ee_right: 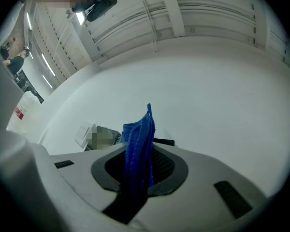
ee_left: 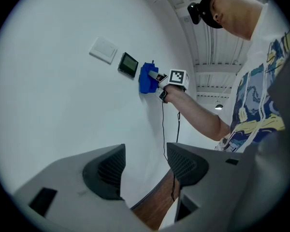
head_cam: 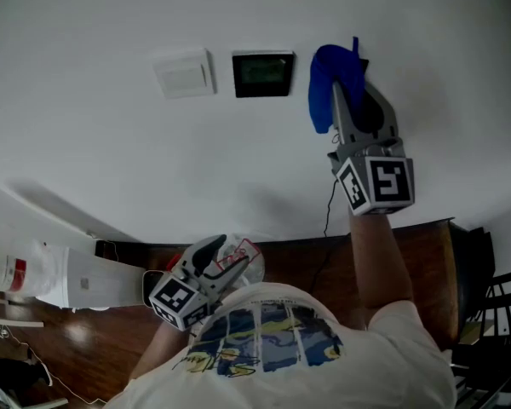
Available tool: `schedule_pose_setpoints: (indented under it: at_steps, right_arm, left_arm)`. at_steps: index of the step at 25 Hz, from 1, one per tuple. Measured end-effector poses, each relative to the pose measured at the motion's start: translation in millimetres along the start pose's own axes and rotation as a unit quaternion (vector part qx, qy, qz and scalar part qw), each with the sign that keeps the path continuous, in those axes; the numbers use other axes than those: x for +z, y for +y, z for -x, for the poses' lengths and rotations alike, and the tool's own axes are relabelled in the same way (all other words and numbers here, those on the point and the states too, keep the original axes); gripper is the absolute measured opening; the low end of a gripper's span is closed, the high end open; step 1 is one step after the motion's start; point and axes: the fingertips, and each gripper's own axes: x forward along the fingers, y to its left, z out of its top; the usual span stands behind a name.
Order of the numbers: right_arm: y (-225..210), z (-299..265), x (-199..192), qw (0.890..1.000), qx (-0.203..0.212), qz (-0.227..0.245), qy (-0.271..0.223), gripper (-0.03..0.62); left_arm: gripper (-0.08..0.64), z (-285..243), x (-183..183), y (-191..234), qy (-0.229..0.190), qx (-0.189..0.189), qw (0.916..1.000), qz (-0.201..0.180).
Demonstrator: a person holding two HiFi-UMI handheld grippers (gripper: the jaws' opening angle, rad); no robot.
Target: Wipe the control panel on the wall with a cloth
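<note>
Right tool [head_cam: 351, 88] clamped the cloth [head_cam: 324, 88] just beside the panel [head_cam: 262, 73]; left tool [ee_left: 145, 166] gaped empty. Wiping likely needed a leftward sweep next.

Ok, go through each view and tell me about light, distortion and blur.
Head view: dim, flat light, the wall reads grey, with a soft shadow low on its left; the control panel is dark without glare. Left gripper view: strong fisheye, black corners, ceiling lines bowed. Right gripper view: same bowing, a mosaic patch at the top, the blue cloth close and sharp.
</note>
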Motion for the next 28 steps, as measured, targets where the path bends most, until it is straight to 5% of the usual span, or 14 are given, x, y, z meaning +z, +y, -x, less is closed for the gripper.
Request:
schedule_pose_setpoints:
  at_steps: [17,28]
  right_arm:
    - [-84.0,33.2,-19.3,0.998,-0.059,-0.005,0.011,0.097]
    - [-86.7,37.1,-20.1,0.999,-0.039,-0.021,0.003,0.097]
  left_arm:
    - [0.242,-26.0,3.7,-13.9,0.006,0.004,0.9999,-0.011]
    - [0.242,-35.3,6.1,-24.9,0.011,0.015,0.9997,-0.015]
